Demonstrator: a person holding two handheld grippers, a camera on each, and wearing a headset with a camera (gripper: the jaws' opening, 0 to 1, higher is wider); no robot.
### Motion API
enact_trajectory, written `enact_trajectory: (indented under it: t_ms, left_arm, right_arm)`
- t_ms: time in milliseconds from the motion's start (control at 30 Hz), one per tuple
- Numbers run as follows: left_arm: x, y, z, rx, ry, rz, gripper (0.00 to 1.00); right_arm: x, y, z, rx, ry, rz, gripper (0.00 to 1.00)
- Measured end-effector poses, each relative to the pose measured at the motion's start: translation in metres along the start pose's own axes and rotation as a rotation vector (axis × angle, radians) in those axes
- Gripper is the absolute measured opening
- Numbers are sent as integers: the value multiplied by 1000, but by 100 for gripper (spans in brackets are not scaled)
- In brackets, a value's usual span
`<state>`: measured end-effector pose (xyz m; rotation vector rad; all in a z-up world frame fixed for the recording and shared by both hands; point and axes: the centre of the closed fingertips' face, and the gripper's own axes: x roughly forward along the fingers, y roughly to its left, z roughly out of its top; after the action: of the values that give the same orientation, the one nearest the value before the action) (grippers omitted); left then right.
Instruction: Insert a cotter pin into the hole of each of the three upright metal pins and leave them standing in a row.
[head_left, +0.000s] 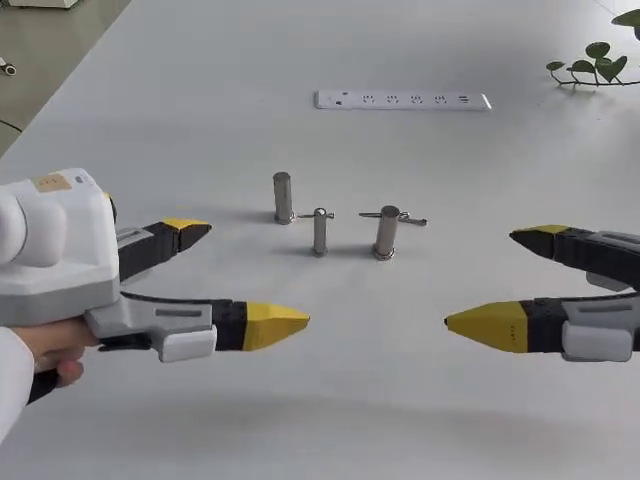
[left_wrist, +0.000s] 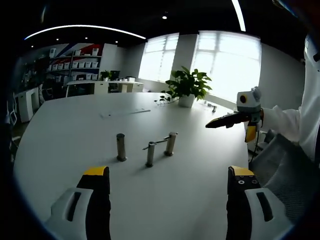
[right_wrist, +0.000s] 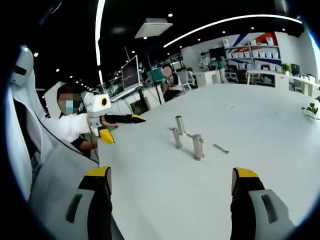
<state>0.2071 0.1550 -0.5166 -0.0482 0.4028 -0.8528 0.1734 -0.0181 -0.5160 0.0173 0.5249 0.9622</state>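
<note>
Three upright metal pins stand in a row on the white table (head_left: 150, 130). The left pin (head_left: 283, 197) has a bare top. A cotter pin (head_left: 318, 214) crosses the top of the middle pin (head_left: 320, 231) (left_wrist: 150, 154). Another cotter pin (right_wrist: 221, 148) (head_left: 414, 220) lies on the table just beyond the right pin (head_left: 386, 232) (right_wrist: 198, 146). My left gripper (head_left: 245, 275) (left_wrist: 168, 175) is open and empty, left of the row and nearer to me. My right gripper (head_left: 482, 278) (right_wrist: 171, 175) is open and empty on the right side.
A white power strip (head_left: 402, 100) lies on the table behind the pins. Plant leaves (head_left: 595, 65) reach in at the far right, and a potted plant (left_wrist: 187, 87) stands on the table. A grey chair back (right_wrist: 60, 185) is beside the table edge.
</note>
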Motion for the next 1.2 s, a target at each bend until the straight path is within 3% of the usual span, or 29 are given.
enact_trajectory:
  t_ms: [200,233,300,467,533,733,800,967,1033,1200]
  left_arm:
    - [15,29,18,12,-40,52,90]
    - [20,34,28,-38,-94,60,88]
    - [26,41,35,-118,-133,64,86]
    - [45,69,43,-120,-161,112,71]
    - [53,82,42,-87,-142,160,70]
    - [79,92,37,-72,-112,156,48]
    - [86,92,33,-101,-100,143,44]
    - [98,95,21,-75,-52,151,37]
    - [101,96,10,-14,3,153,32]
    - [106,97,3,24,29,166,19]
  right_arm:
    - [0,3,-2,14,-7,3,98]
    - [0,3,-4,15,-5,4,98]
    - [-1,4,-7,17,4,5,98]
    - [-7,5,-10,4,5,1,98]
    - [-10,4,-11,6,4,-4,98]
    - [-16,0,-16,24,12,-20,97]
    - [-17,-2,-17,29,16,-25,96]
    - [-20,-3,-16,34,12,-31,95]
    - [-20,-3,-17,38,14,-33,95]
    - [-19,-2,-19,44,25,-30,94]
